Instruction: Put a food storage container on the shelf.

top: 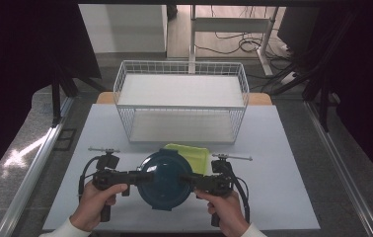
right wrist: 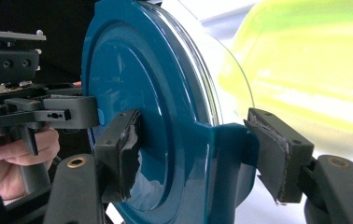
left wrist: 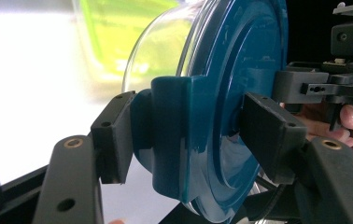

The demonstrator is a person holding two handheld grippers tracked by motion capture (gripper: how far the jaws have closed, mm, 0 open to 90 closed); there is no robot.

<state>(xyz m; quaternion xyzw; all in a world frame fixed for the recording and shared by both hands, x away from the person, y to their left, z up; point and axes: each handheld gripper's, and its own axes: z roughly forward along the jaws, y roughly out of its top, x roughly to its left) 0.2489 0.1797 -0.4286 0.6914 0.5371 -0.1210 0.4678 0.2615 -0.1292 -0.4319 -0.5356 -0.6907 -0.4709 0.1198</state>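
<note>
Both of my hands sit closest, at the bottom of the high view, and each one holds a hand-held gripper. My left hand-held gripper is clamped on a side tab of the round glass bowl with the blue lid, and my right hand-held gripper is clamped on the tab across from it. So the bowl hangs between my two grippers, low over the near part of the worktop, just in front of the green container. I think the bowl could slip, because each side is pinched only at a small tab. If one of my hands pulls away from the other, or one goes higher, the bowl might tip and drop, and glass can break. The lid could also pop off if the tabs bend, and then the bowl would fall while I keep the lid. The white wire basket stands farther back on the worktop, and I might bump its rim if I carry the bowl there too low. I can read no words, brand or label on anything.
</note>
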